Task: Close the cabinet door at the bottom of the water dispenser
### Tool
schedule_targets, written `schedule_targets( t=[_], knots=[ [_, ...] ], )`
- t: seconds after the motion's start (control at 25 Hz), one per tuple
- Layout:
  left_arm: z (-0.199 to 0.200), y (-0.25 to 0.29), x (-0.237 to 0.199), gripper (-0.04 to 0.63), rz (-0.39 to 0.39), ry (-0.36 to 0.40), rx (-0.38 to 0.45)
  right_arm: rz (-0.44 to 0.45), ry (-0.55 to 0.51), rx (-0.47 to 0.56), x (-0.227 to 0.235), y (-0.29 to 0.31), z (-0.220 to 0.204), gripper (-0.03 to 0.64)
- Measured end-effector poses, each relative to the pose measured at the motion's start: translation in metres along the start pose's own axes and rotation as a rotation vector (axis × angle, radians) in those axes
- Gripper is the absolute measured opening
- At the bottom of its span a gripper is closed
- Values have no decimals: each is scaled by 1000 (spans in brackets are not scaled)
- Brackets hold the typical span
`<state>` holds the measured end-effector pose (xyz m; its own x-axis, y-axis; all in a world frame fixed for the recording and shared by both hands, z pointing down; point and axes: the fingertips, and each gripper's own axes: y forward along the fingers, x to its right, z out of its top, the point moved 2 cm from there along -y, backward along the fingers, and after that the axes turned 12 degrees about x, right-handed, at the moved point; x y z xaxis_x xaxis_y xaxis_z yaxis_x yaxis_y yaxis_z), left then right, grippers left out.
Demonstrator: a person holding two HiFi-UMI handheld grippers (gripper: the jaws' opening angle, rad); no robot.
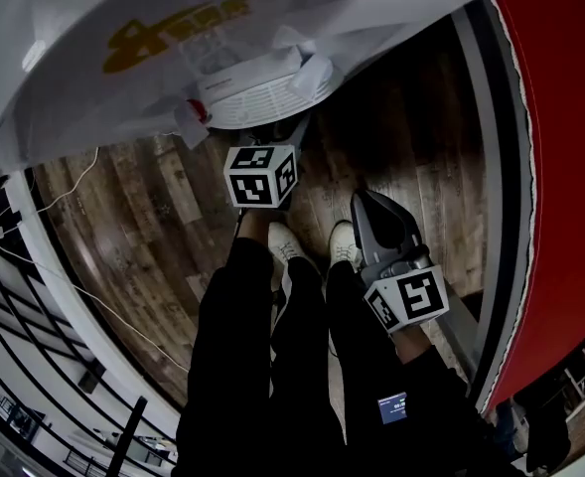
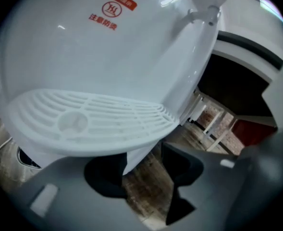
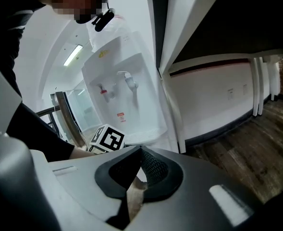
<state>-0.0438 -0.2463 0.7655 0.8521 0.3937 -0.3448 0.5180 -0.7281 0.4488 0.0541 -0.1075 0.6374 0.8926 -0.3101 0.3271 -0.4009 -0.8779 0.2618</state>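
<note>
Left gripper (image 2: 146, 170): jaws spread, nothing pinched, nose just under drip tray (image 2: 93, 121) of water dispenser (image 2: 107, 57). White lower front (image 2: 137, 159) shows through gap; cabinet door itself not made out. Right gripper (image 3: 140, 150): jaws pressed together, empty.

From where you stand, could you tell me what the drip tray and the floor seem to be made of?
Drip tray: probably moulded white plastic, glossy, judging by its slotted ribs and sheen. Floor: wood-look planks, matt, with grain; real wood or laminate unclear.
</note>
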Motion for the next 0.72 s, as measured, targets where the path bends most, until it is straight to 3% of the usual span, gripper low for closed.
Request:
schedule_targets(
  t=[0.12, 0.36, 0.48, 0.6, 0.72],
  knots=[
    [3, -6, -4, 221, 42, 32, 25, -27, -38, -12, 7, 2, -2, -2],
    [-14, -35, -26, 201, 176, 17, 38, -38, -76, -15, 7, 3, -2, -2],
    [-21, -48, -32, 119, 218, 45, 36, -36, -86, -17, 6, 3, -3, -2],
    [-21, -59, -44, 21, 331, 94, 44, -27, -119, -42, 2, 5, -7, -2],
    [-14, -72, -48, 8, 372, 58, 90, -9, -167, -67, -4, 7, -9, -2]
  ],
)
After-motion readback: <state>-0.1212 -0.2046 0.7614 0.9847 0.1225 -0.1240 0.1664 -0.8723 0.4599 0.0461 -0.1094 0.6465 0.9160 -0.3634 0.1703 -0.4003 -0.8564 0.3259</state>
